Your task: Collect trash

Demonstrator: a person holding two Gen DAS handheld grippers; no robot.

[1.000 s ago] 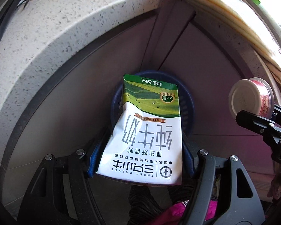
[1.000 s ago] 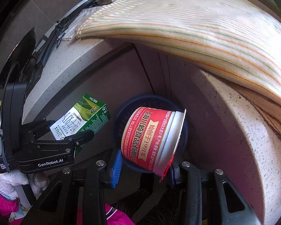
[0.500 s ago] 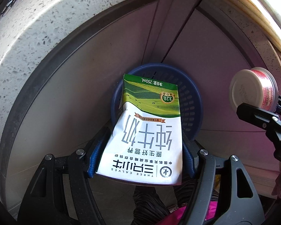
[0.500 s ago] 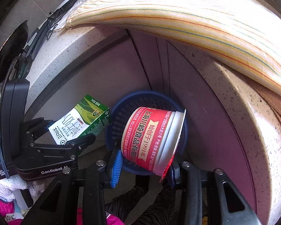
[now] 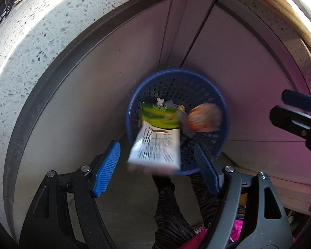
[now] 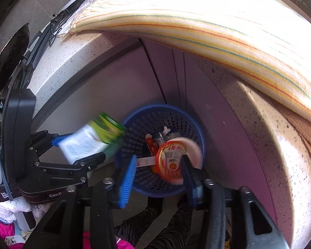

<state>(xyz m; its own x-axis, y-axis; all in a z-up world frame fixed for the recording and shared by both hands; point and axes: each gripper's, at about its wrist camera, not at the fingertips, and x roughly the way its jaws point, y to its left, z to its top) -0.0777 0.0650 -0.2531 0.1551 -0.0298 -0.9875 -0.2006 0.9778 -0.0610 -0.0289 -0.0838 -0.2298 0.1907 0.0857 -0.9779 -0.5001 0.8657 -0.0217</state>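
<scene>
— What does the left wrist view show?

— A blue basket (image 5: 177, 122) stands on the floor in the corner where two purple cupboard doors (image 5: 234, 66) meet, under the edge of a speckled worktop (image 5: 35, 41). Small bits of rubbish lie at its bottom. A milk carton (image 5: 157, 139), blurred, is over the basket's near rim, green end pointing in. A red and white cup (image 5: 204, 117), also blurred, is inside by the far right wall.

— And the left gripper (image 5: 156, 167)?

— It points straight down. Its jaws have just been opening; the blue pads (image 5: 106, 168) stand apart, clear of the carton on both sides.

— The right wrist view?

— The same basket (image 6: 161, 149), with the cup (image 6: 174, 158) blurred above its near right rim, close against the right pad. A red wrapper (image 6: 152, 147) and a paper strip lie inside. The carton (image 6: 91, 140) is just outside the left rim, between the left gripper's fingers.

— The right gripper (image 6: 157, 171)?

— It points steeply down, its jaws have just been opening and are apart, with the cup between them. A striped cloth (image 6: 207, 22) hangs over the worktop's edge above.
</scene>
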